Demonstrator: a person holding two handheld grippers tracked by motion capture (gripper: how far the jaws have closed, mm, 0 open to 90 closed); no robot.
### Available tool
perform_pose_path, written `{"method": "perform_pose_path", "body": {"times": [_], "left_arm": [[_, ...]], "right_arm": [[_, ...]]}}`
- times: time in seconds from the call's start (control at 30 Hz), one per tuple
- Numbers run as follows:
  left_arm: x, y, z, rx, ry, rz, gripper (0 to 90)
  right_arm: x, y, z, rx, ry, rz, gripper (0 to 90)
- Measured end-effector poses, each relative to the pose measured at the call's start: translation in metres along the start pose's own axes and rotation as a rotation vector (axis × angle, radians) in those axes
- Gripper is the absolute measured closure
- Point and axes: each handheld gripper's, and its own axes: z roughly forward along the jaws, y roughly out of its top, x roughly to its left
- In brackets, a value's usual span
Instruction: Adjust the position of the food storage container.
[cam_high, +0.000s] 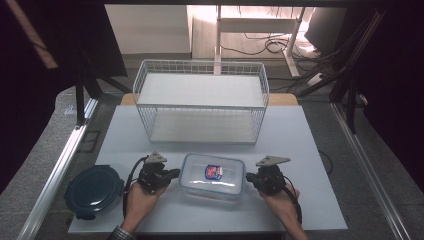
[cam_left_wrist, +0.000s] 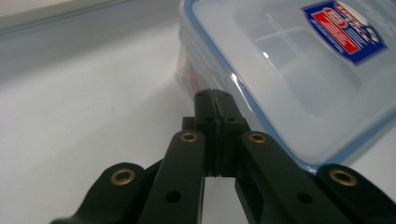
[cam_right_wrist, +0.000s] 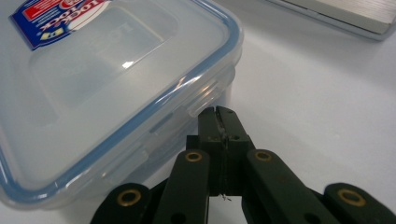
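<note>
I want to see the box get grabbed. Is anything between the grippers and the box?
No. The left gripper and right gripper sit shut at the two ends of the box, with nothing visible between them and it.
</note>
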Motion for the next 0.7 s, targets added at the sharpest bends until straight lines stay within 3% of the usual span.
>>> {"method": "perform_pose_path", "body": {"times": [0.2,0.3,0.33,0.4,0.47,0.57,0.7], "left_arm": [[-0.009,-0.011,-0.014,-0.020,0.006,0.003,90.0],[-0.006,-0.011,-0.015,-0.029,-0.012,0.006,90.0],[-0.006,-0.010,-0.016,-0.039,0.005,0.016,89.5],[-0.007,-0.009,-0.020,-0.049,0.050,0.056,72.0],[-0.007,-0.009,-0.027,-0.074,0.059,0.077,57.9],[-0.007,-0.010,-0.033,-0.097,0.039,0.062,42.5],[-0.010,-0.013,-0.035,-0.103,-0.008,0.048,24.9]], "right_arm": [[0.002,0.005,0.008,-0.008,0.007,-0.035,89.3],[0.000,0.005,0.006,-0.011,0.023,-0.038,88.7],[0.000,0.005,0.004,-0.018,0.018,-0.046,86.3],[0.002,0.004,-0.002,-0.028,-0.003,-0.075,81.3],[0.003,0.003,-0.011,-0.058,-0.006,-0.092,75.2],[0.005,0.003,-0.025,-0.104,0.008,-0.112,62.2],[0.011,0.001,-0.036,-0.134,0.027,-0.120,37.9]]}}
